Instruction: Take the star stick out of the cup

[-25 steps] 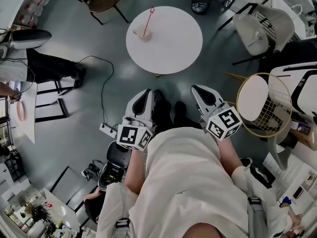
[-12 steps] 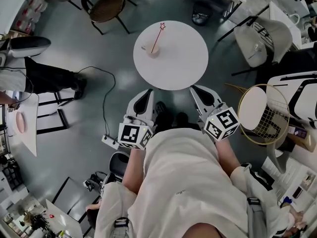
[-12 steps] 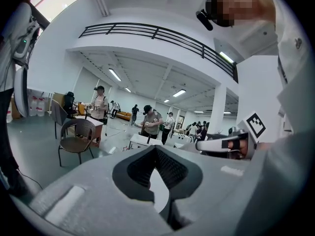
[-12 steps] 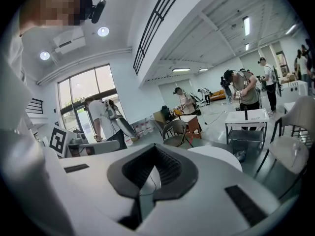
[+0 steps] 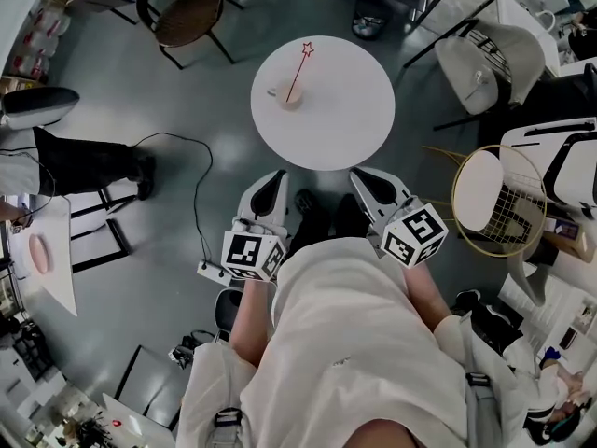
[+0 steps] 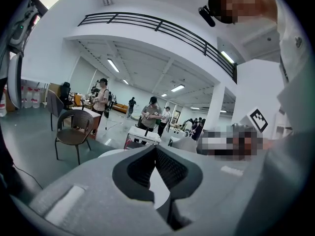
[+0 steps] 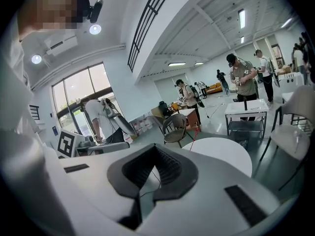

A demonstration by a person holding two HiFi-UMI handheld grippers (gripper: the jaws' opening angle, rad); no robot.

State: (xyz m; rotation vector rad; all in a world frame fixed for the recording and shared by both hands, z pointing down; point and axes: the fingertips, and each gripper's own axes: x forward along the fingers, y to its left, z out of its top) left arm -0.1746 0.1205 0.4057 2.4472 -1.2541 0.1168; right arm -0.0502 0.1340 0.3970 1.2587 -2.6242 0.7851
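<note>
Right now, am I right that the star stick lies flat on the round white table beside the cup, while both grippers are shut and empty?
Not quite: the star stick is not lying flat; it stands tilted in the cup on the round white table, as the head view shows. The left gripper and right gripper are indeed shut and empty.

Wearer + handheld rig, top-down
Cream short-sleeved top (image 5: 359,343), dark shoes (image 5: 308,203); white plastic left gripper (image 5: 271,179) & right gripper (image 5: 367,179), each w/ blk/wht square-marker cube (image 5: 252,255), dark ribbed pads (image 6: 168,168).
</note>
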